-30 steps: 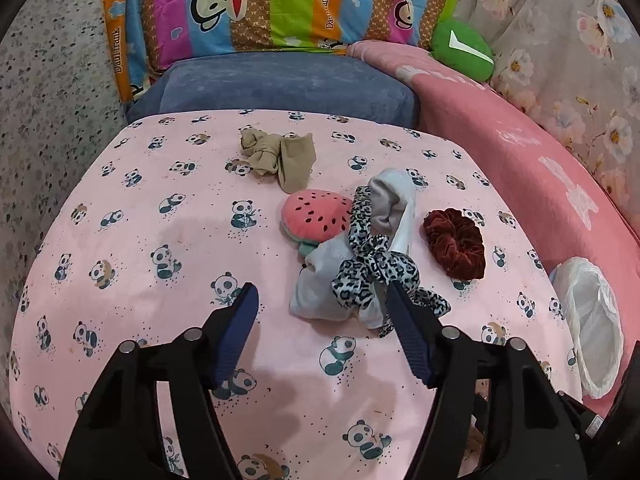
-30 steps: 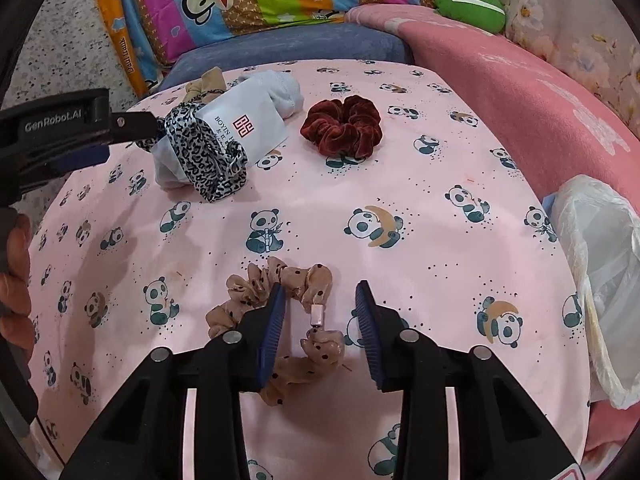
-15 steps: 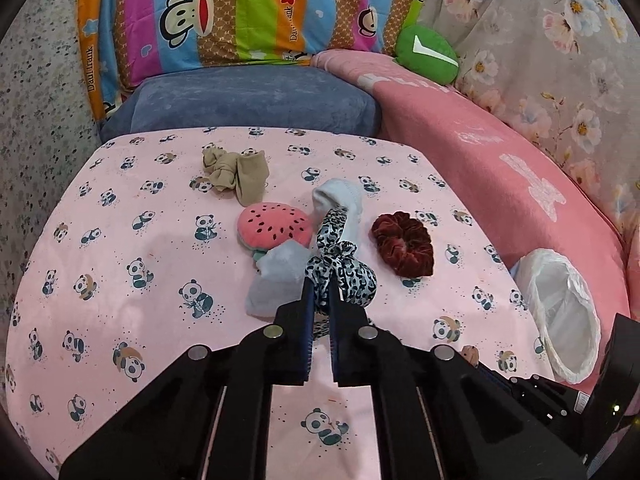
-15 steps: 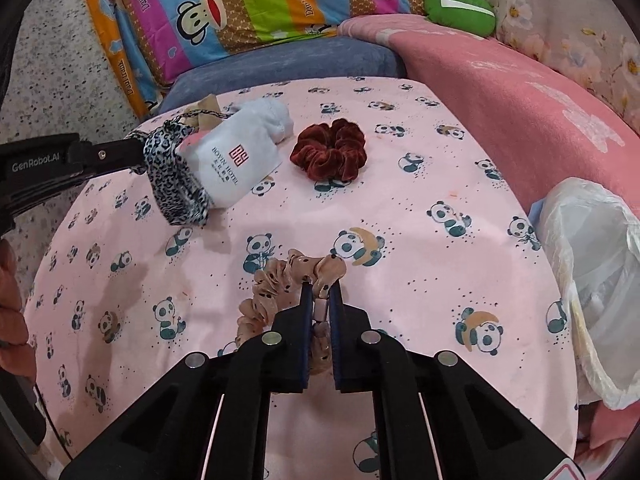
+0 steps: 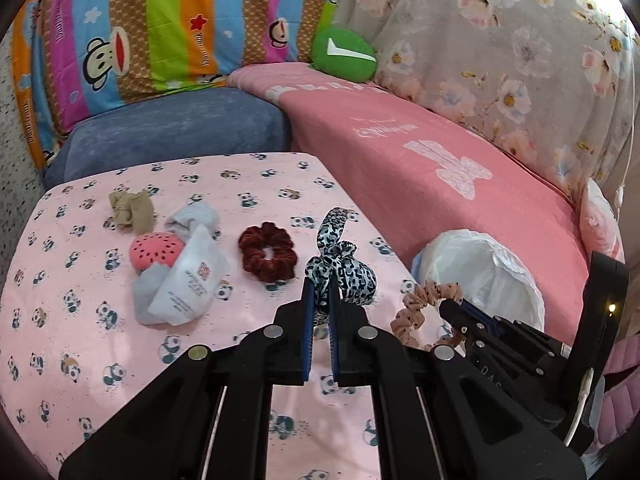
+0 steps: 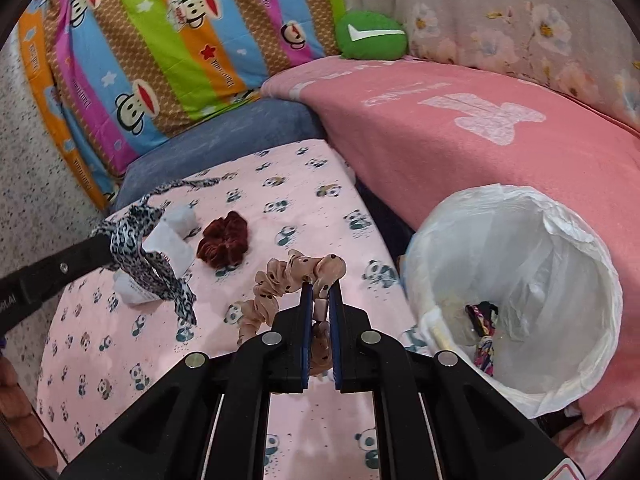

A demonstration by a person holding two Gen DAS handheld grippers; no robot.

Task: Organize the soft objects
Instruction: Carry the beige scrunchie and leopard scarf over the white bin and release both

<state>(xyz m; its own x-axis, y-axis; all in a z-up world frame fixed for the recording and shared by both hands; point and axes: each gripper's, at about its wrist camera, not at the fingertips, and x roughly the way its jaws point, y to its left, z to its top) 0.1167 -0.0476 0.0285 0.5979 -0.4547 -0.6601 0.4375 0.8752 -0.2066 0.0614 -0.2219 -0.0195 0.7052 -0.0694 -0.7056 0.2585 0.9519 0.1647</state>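
Left wrist view: the left hand-held gripper (image 5: pixel 320 304) is clamped narrow on a leopard-print scrunchie (image 5: pixel 340 268), which hangs off the panda-print sheet (image 5: pixel 80 320) near its right edge, one tail sticking upward. On the sheet lie a dark red velvet scrunchie (image 5: pixel 267 251) near the middle, a white hotel pouch (image 5: pixel 188 280) over grey cloth (image 5: pixel 192 220) to its left, a watermelon-patterned pad (image 5: pixel 154 250) touching the pouch, and a beige knotted stocking (image 5: pixel 132 210) toward the far left corner. At the right, the right hand-held gripper (image 5: pixel 456 308) grips a beige dotted scrunchie (image 5: pixel 420 304) in front of a white plastic-lined bin (image 5: pixel 480 272) that stands beside the sheet's right edge. A blue cushion (image 5: pixel 172 128) borders the far edge and a pink blanket (image 5: pixel 440 160) runs along the right. Right wrist view: the right hand-held gripper (image 6: pixel 320 304) is pinched narrow on the beige dotted scrunchie (image 6: pixel 292 276), held clear of the sheet (image 6: pixel 120 360) near its right edge, just left of the bin (image 6: pixel 560 280), which holds some wrappers. At the left, the left hand-held gripper (image 6: pixel 102 248) pinches the leopard-print scrunchie (image 6: pixel 148 256) above the pouch (image 6: pixel 172 248). The red scrunchie (image 6: pixel 224 236) lies on the sheet between the two held ones.
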